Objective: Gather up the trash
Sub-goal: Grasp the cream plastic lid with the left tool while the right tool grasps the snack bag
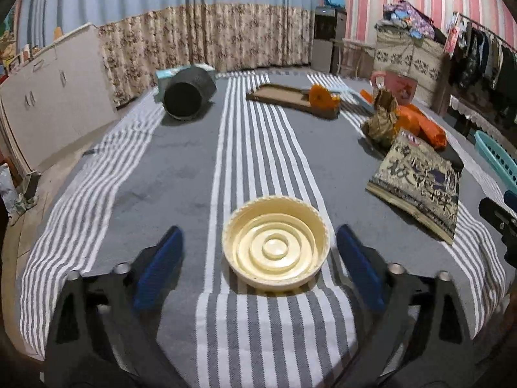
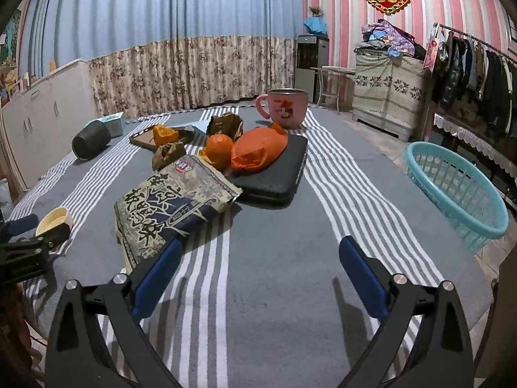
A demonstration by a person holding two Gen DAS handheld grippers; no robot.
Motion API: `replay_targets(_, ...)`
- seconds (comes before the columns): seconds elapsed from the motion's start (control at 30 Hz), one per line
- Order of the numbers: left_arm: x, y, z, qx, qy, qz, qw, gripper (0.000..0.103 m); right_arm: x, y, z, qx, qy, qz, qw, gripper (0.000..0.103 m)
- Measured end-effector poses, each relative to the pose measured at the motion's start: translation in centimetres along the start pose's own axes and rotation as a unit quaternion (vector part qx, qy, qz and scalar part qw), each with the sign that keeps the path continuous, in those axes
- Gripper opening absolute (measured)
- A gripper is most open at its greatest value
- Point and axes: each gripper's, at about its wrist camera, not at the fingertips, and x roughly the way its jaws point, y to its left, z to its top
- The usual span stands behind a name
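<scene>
Left hand-held gripper (image 1: 258,252) was wide apart, blue pads (image 1: 161,265) flanking the cream plastic lid (image 1: 276,249) on either side with clear gaps, no contact; the lid lay rim-up on the striped cloth (image 1: 194,168) covering the bench. Right hand-held gripper (image 2: 258,268) was also wide, nothing between its pads, hovering over bare cloth; its left pad (image 2: 158,274) sat just beside the near corner of the printed snack bag (image 2: 174,203). The snack bag lay flat, its far end overlapping the black case (image 2: 284,174). On the case: an orange plastic bag (image 2: 258,152) and a partly peeled orange (image 2: 219,148), touching each other. Crumpled brown wrappers (image 2: 168,156) sat just behind the snack bag. Further back was a wooden board (image 2: 145,140) with an orange piece (image 2: 164,134) on it, then a pink mug (image 2: 286,108) upright at the far edge. A dark cup (image 2: 90,140) lay on its side at the far left, against a teal box (image 2: 113,123). A teal basket (image 2: 458,194) stood off the right edge of the bench, well apart from the lid.
</scene>
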Motion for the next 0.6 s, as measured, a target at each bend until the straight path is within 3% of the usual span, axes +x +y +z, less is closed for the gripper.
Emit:
replay_targets(0.17,0.1,-0.4,-0.2,0.017,0.002,-0.014,0.9998,0.062,0.2,0.9,0.3,-0.011,0.003,0.002,1.0,0.096)
replay_targets(0.4,-1.2,-0.3,0.6,0.011,-0.018,-0.029,0.9994,0.06,0.7,2.7,1.5,-0.022,0.015,0.0,1.0,0.096)
replay_targets(0.6,-2.7,1.4,2.6,0.007,-0.056,-0.012,0.9983,0.06,2.2,3.9,2.5,-0.01,0.043,0.011,0.999,0.096)
